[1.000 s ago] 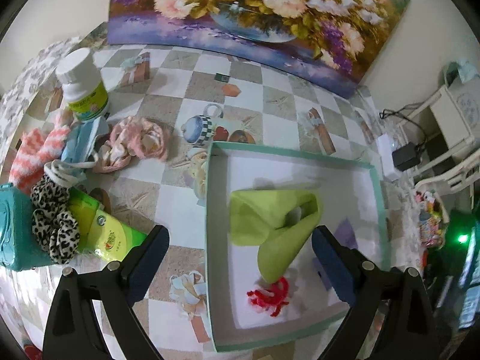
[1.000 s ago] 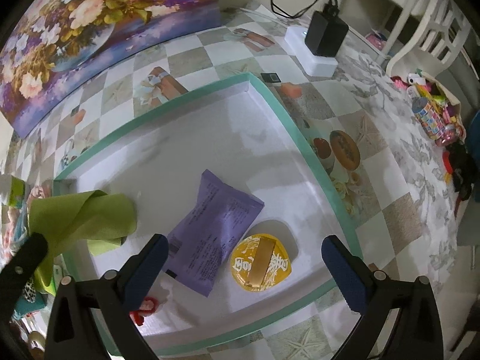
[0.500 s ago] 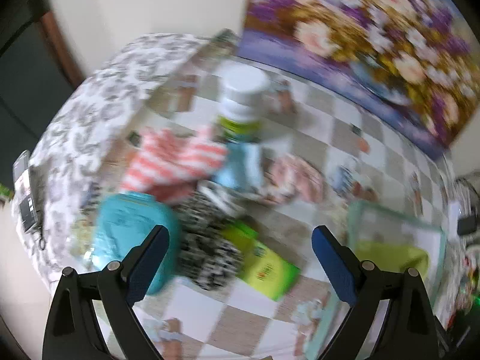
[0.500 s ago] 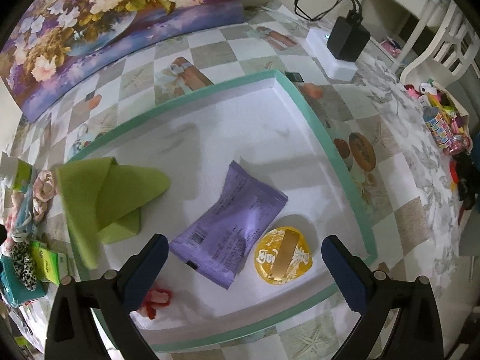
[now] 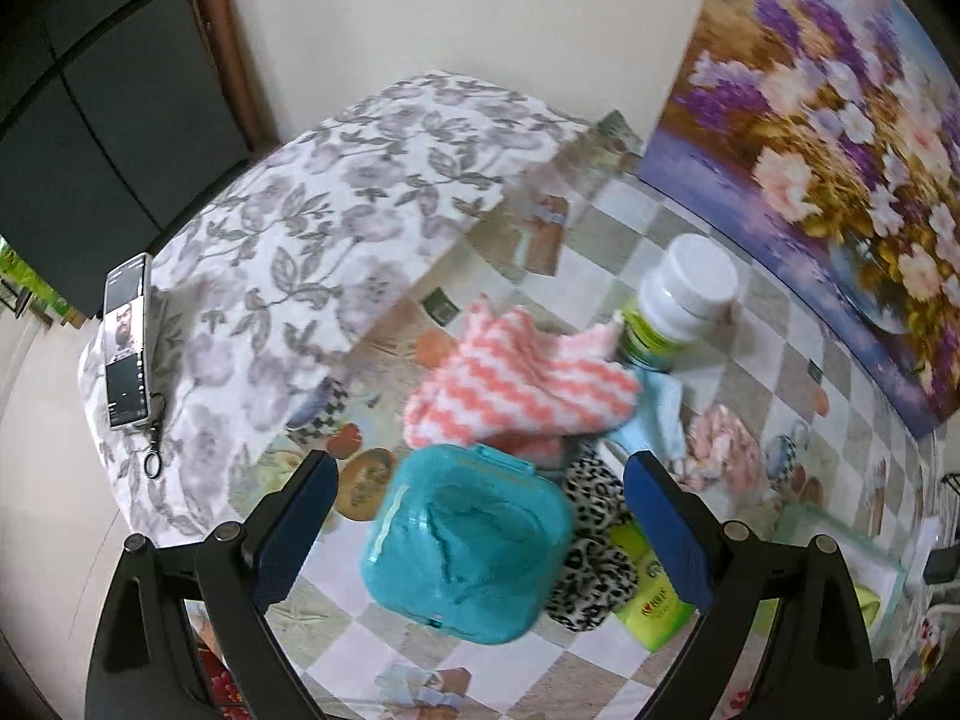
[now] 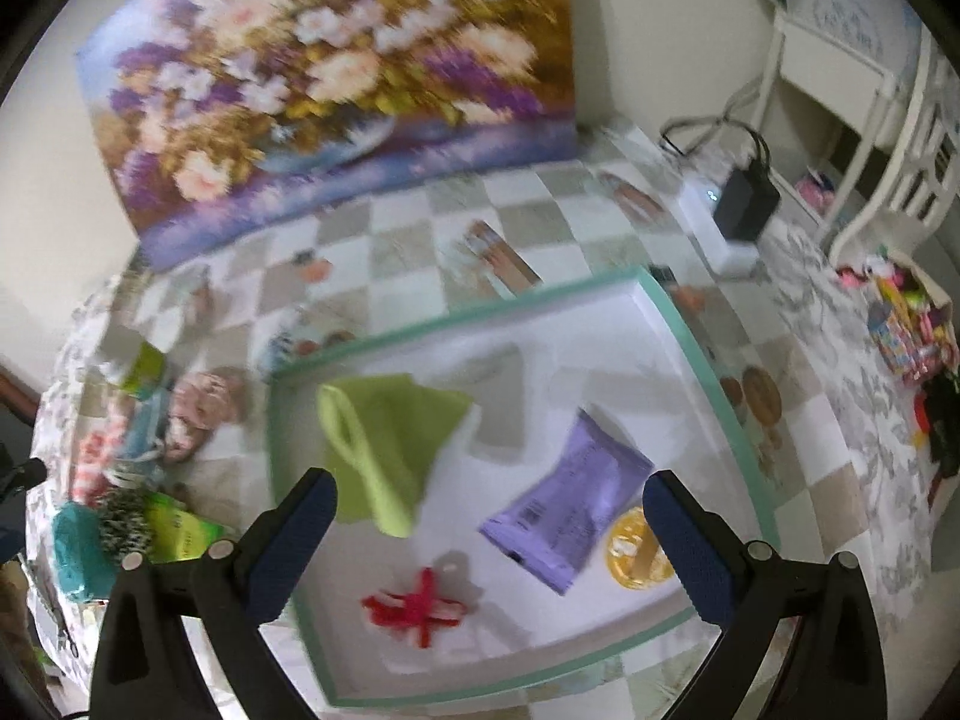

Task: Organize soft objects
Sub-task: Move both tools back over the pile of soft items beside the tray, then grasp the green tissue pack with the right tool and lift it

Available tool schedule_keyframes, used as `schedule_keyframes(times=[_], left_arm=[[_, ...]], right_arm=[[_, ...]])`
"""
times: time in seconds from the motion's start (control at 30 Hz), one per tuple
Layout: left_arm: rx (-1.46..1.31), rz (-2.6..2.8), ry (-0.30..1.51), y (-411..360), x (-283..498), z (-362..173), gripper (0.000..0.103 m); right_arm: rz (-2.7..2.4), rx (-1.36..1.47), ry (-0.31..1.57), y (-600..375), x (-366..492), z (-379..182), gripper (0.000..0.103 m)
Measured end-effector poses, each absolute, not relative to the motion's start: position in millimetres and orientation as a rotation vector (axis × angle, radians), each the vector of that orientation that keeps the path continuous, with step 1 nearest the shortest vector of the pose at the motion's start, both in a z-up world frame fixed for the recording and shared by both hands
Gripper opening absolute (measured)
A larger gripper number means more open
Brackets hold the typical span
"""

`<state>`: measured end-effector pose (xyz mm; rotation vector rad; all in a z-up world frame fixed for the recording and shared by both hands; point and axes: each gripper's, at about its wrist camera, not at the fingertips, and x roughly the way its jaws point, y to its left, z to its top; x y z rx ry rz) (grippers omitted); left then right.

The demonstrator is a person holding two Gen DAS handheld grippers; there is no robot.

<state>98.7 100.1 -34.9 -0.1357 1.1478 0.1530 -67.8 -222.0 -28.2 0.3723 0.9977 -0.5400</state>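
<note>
Above, the left gripper hovers over the teal case, jaws spread wide; right gripper likewise gapes over the tray.

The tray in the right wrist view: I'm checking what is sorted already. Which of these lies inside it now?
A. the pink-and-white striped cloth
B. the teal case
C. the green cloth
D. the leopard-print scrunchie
C: the green cloth lies on the floor of the tray, beside the purple packet.
</note>
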Motion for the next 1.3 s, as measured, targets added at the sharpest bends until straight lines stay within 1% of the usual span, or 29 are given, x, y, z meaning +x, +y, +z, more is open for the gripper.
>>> schedule_keyframes(times=[0.13, 0.27, 0.67, 0.93, 1.07, 1.2, 1.3], left_arm=[[-0.139, 0.131, 1.149, 102.5, 99.5, -33.2, 0.096], [-0.126, 0.082, 1.171, 96.7, 101.2, -35.0, 0.096], [0.030, -0.103, 1.250, 49.6, 106.9, -51.2, 0.096], [0.043, -0.145, 1.288, 41.3, 113.6, -61.9, 0.096], [0.043, -0.158, 1.298, 39.7, 115.7, -65.1, 0.096], [0.074, -0.142, 1.292, 38.2, 117.3, -67.4, 0.094], [0.058, -0.139, 1.289, 41.4, 119.5, -67.4, 0.094]], right_arm=[[-0.470, 0.340, 0.981, -200.4, -57.6, -21.7, 0.103], [-0.358, 0.284, 1.004, -170.8, -41.3, -25.5, 0.103], [-0.102, 0.232, 1.117, -109.4, -2.7, -76.7, 0.103], [-0.052, 0.145, 1.151, -87.9, 11.9, -95.6, 0.103], [-0.020, 0.095, 1.159, -76.3, 17.3, -100.5, 0.100], [0.010, 0.076, 1.173, -67.8, 21.9, -109.0, 0.094], [0.020, 0.068, 1.188, -67.1, 25.0, -115.4, 0.092]])
